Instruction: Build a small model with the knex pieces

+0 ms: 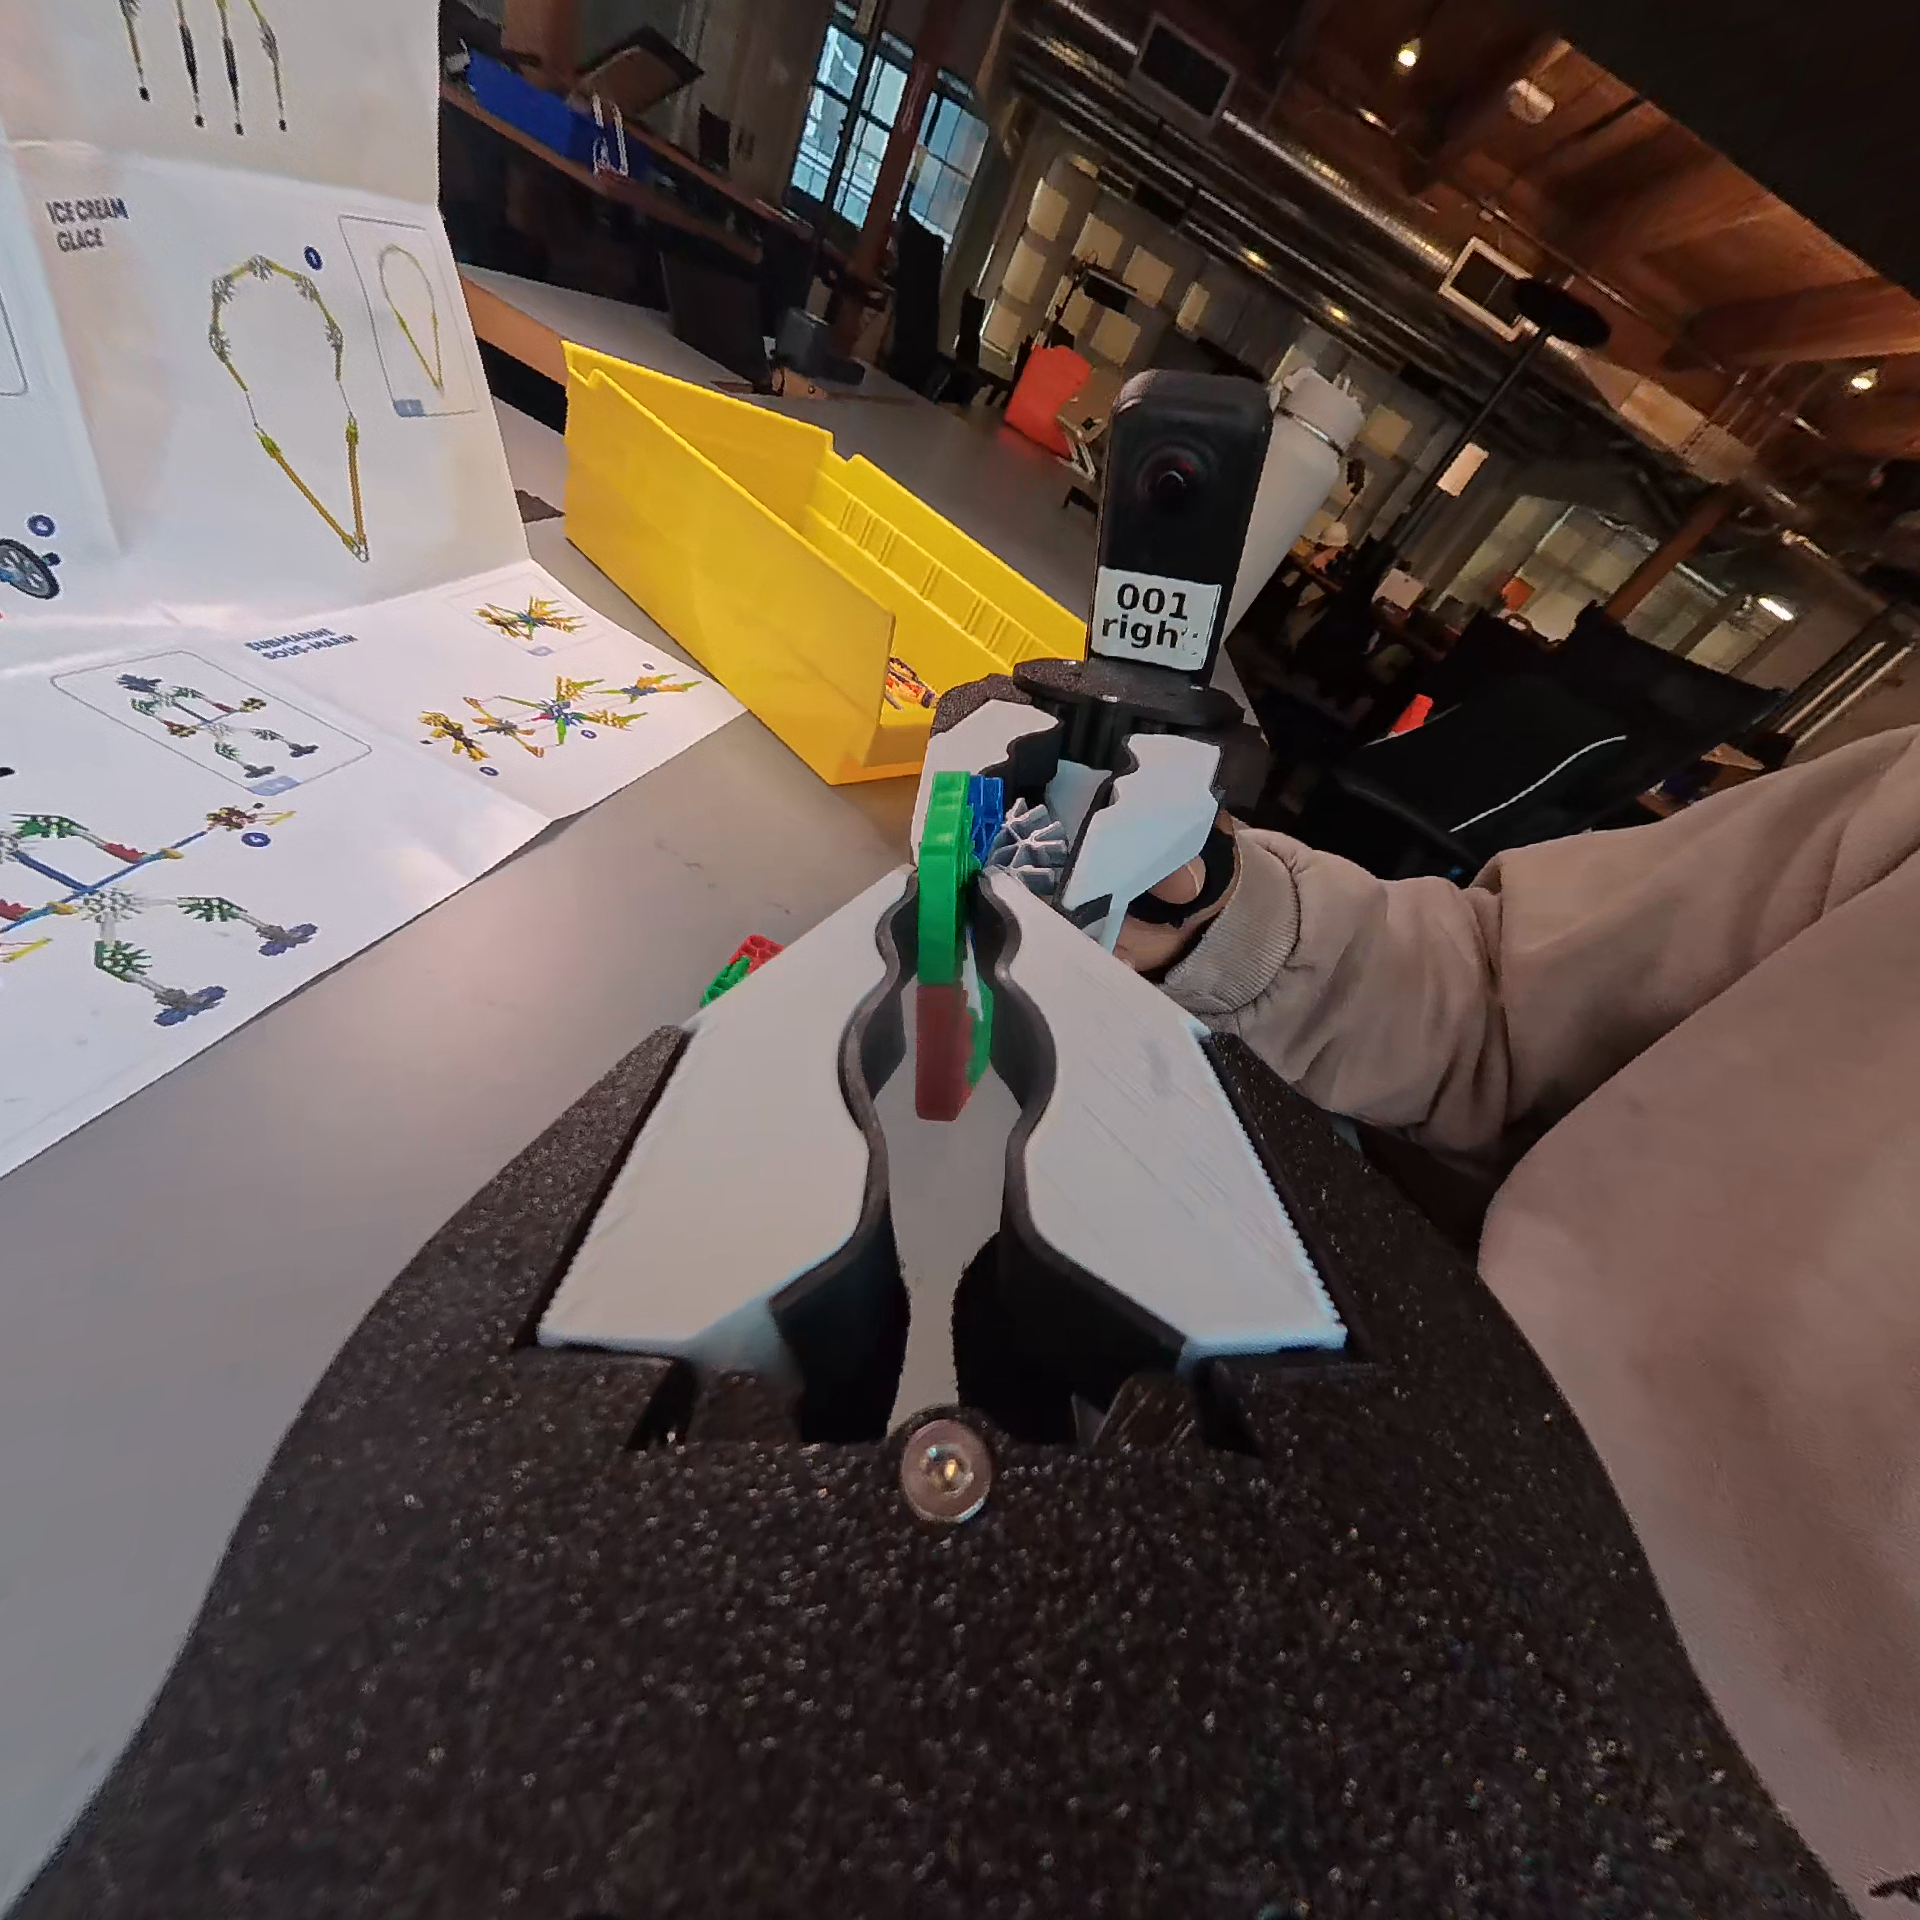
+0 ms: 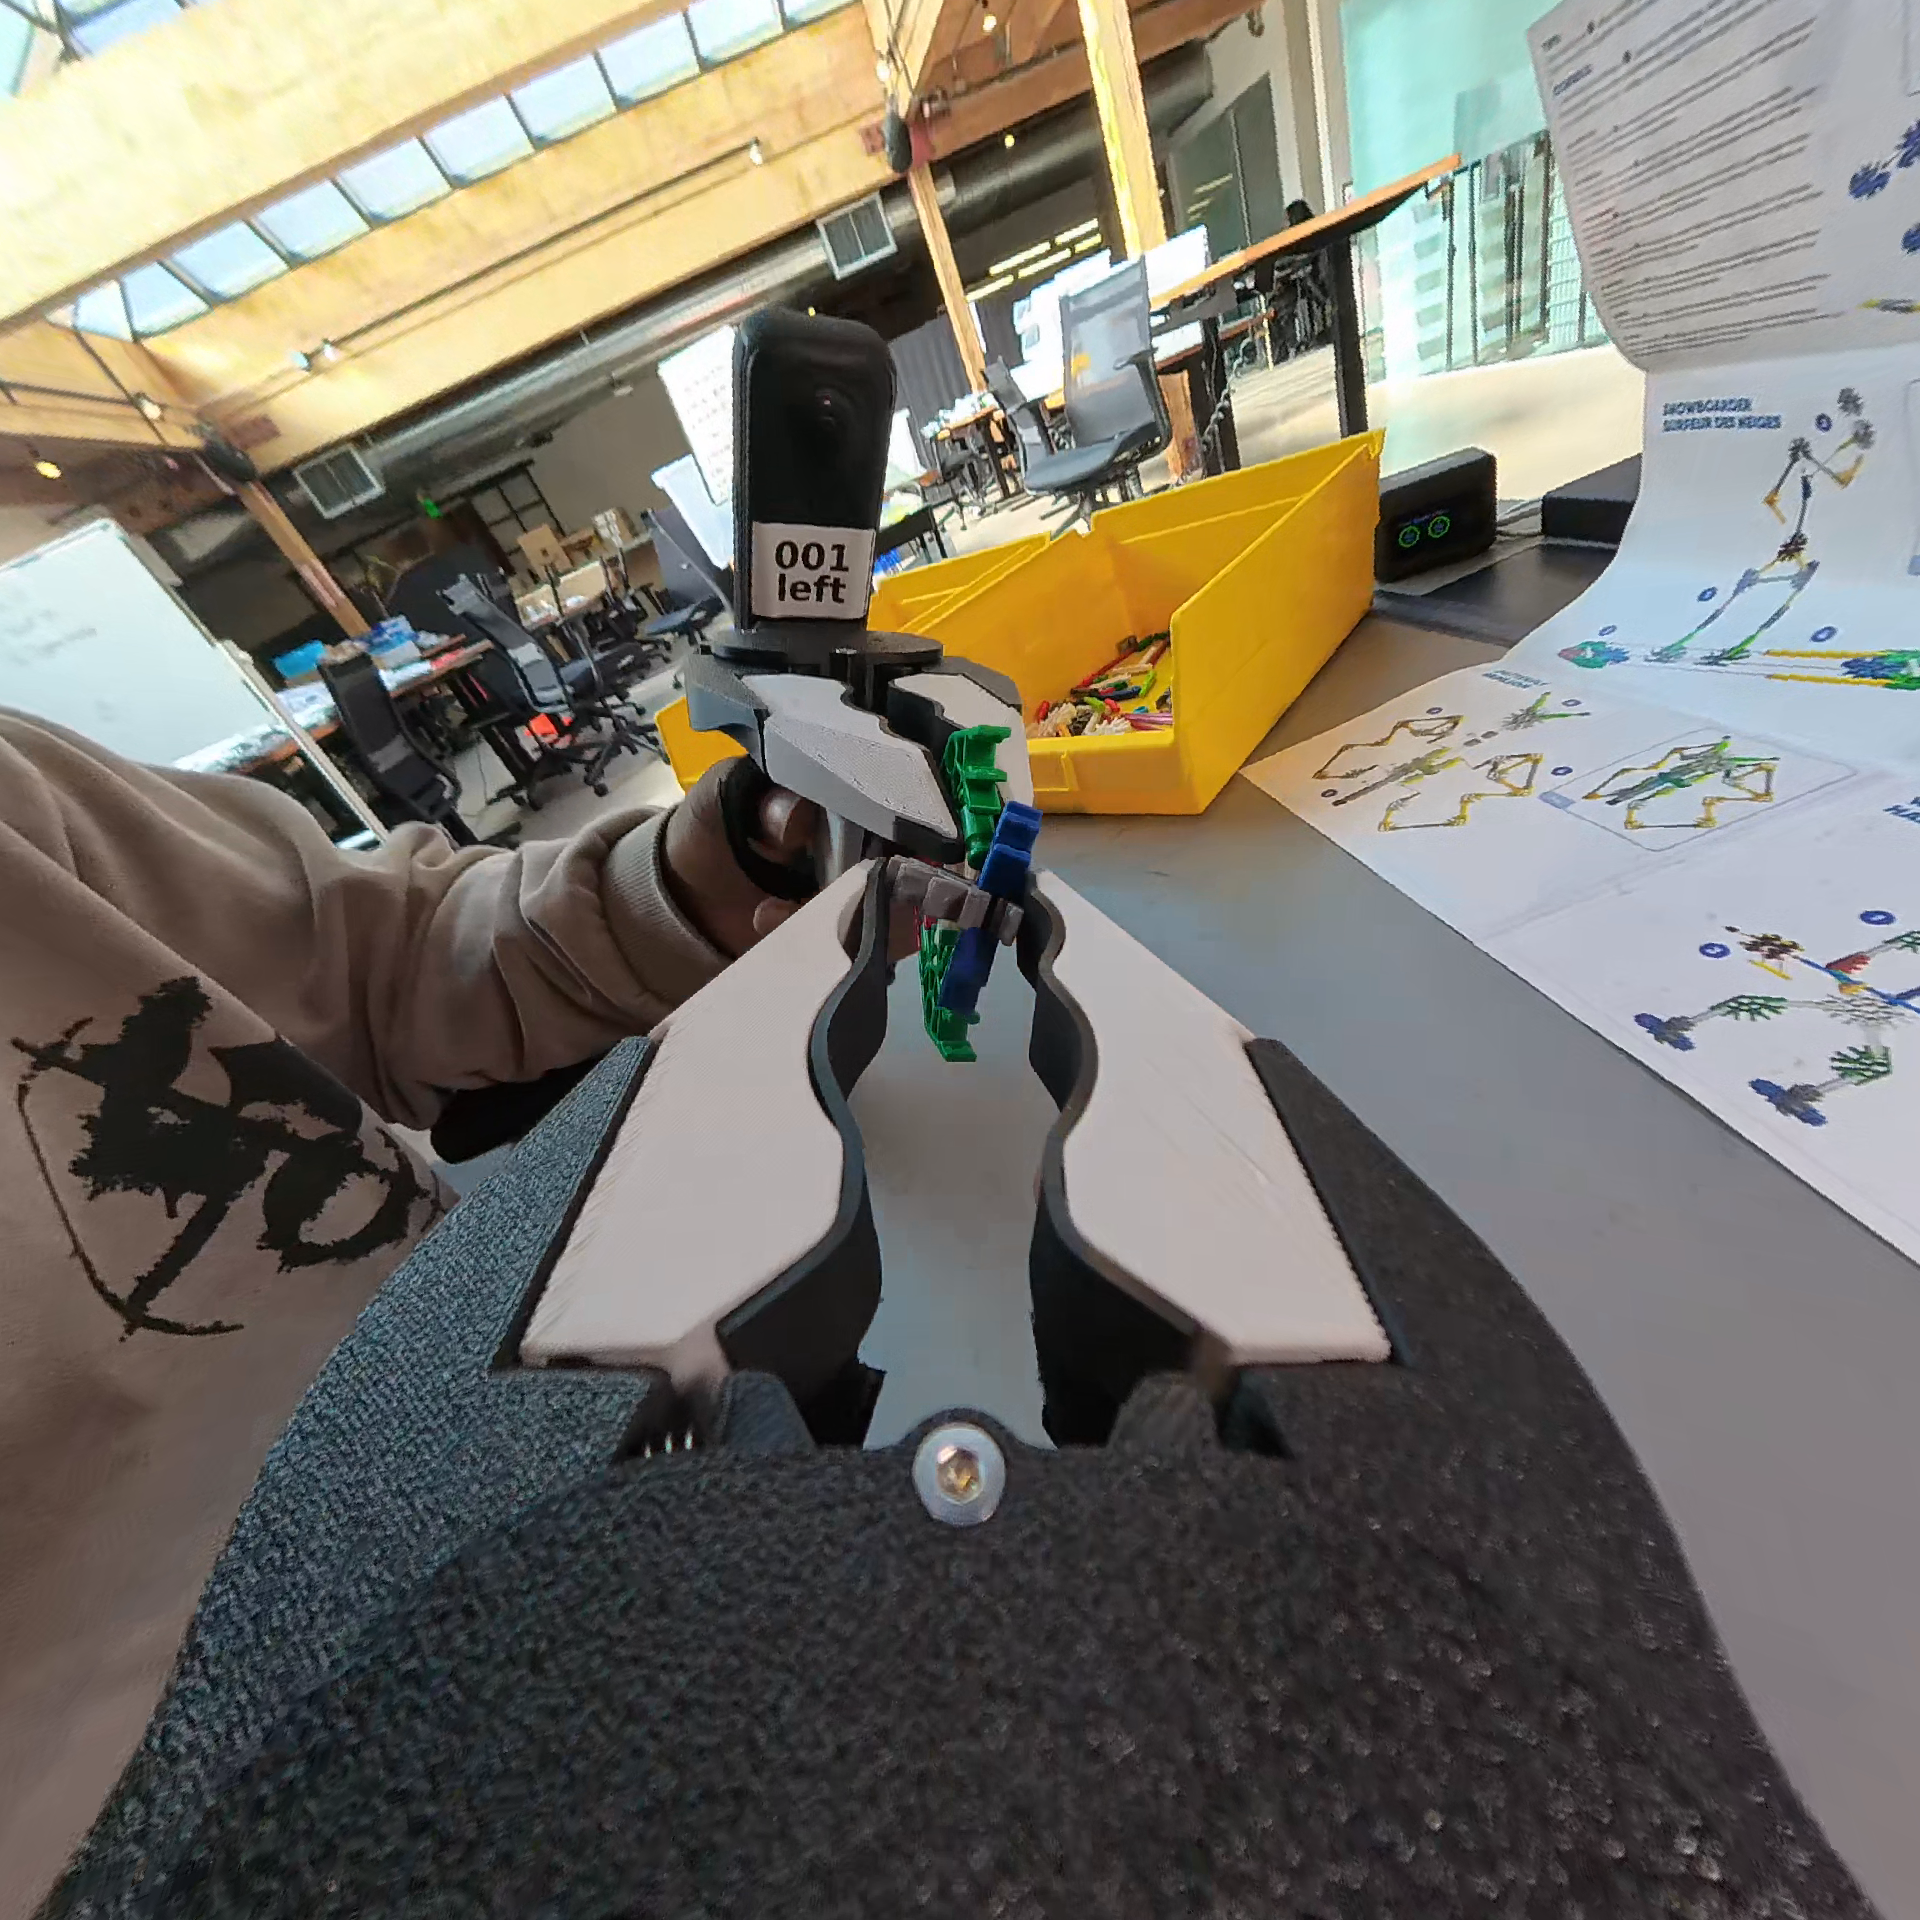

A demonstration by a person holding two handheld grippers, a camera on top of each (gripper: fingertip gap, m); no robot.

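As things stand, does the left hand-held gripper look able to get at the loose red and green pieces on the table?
Probably not: the left hand-held gripper is shut on the green connector, though the loose pieces lie close beside it, unobstructed.

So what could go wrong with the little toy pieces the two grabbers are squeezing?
1. The left gripper pinches the green piece only by its edge, so it might slip.
2. The right gripper holds the grey connector near its tips; pushing could twist it.
3. Dropped pieces could roll off the grey table.

A yellow bin (image 2: 1262, 623) of loose rods sits on the grey table (image 2: 1351, 1039) beside an unfolded instruction sheet (image 1: 312, 748).
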